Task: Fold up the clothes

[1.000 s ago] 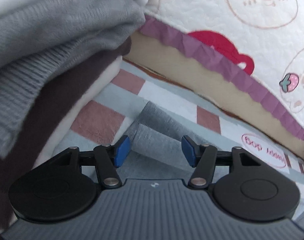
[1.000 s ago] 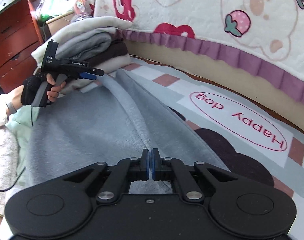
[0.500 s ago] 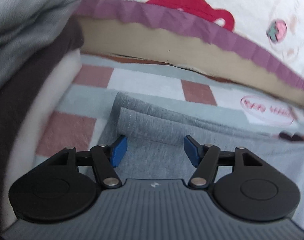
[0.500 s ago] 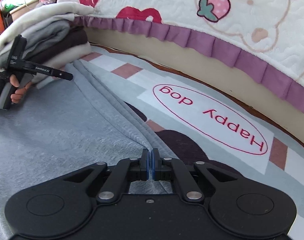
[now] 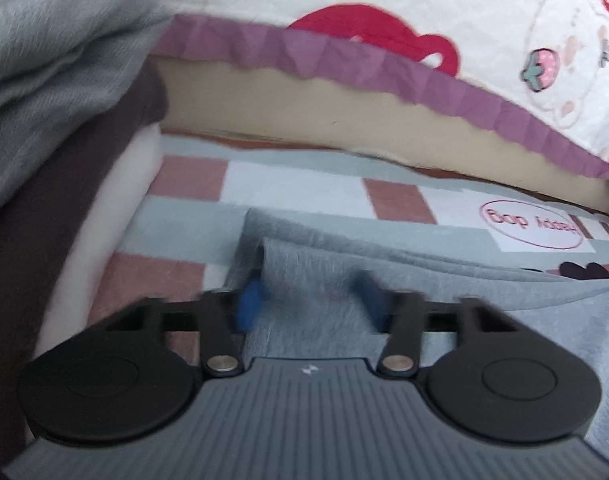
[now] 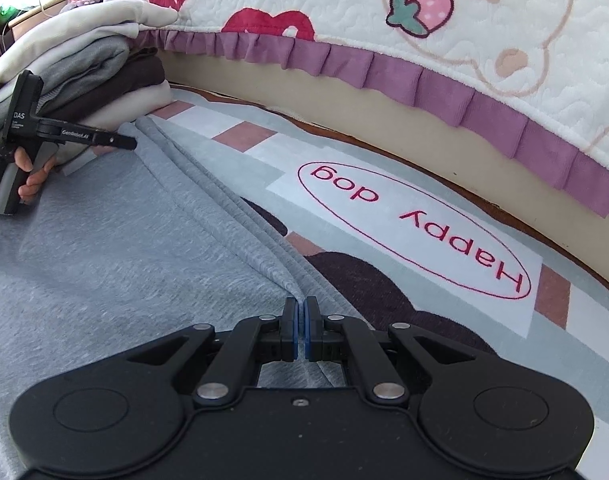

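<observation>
The grey garment (image 6: 104, 248) is lying on the mat (image 6: 384, 216), its folded edge running from right gripper (image 6: 300, 330), jaws clenched on it, to left gripper (image 5: 310, 306), jaws spread, straddling the far corner.

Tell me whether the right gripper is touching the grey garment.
Touching. The right wrist view shows the right gripper shut, with a ridge of the grey garment pinched between its blue pads.
</observation>
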